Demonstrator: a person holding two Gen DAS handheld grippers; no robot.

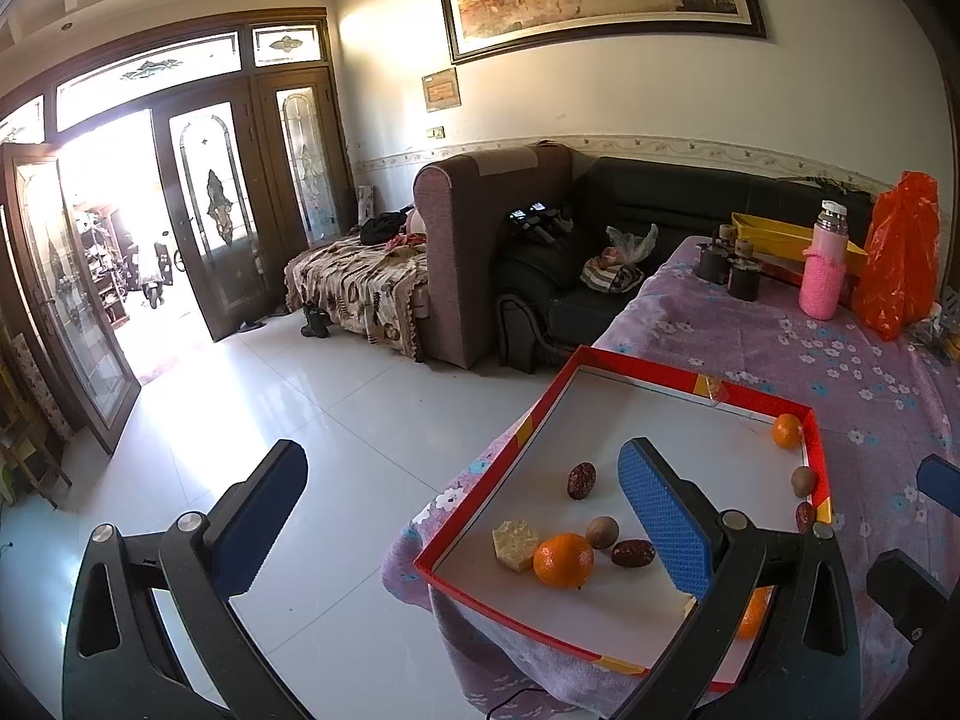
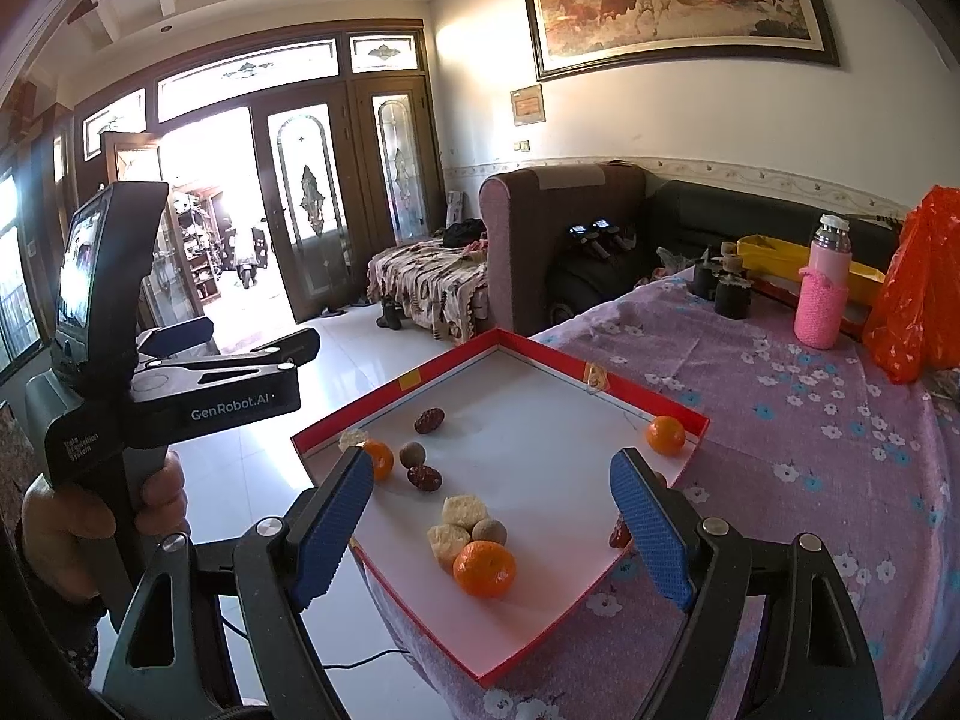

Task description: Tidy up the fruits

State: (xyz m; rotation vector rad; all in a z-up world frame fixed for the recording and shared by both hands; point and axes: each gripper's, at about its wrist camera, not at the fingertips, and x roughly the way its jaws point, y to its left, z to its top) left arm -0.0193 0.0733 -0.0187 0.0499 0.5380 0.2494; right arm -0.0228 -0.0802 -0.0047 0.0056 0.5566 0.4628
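A shallow red-rimmed white tray (image 1: 750, 402) (image 2: 540, 354) lies at the corner of a table with a purple flowered cloth. In it lie oranges (image 1: 563, 560) (image 2: 484, 567) (image 2: 665, 434), dark red dates (image 1: 581, 480) (image 2: 429, 420), brown round fruits (image 1: 601, 532) (image 2: 489, 532) and pale hexagonal cakes (image 1: 513, 543) (image 2: 463, 510). My left gripper (image 1: 462, 519) is open and empty, above the tray's left edge. My right gripper (image 2: 498, 525) is open and empty, above the tray's near side, around the near orange and cakes.
On the far table stand a pink bottle (image 1: 825, 261) (image 2: 822, 288), an orange bag (image 1: 900, 252) (image 2: 918, 282), a yellow tray (image 1: 780, 234) and dark cups (image 1: 744, 279). A dark sofa (image 1: 630, 228) and white tiled floor (image 1: 270, 420) lie to the left.
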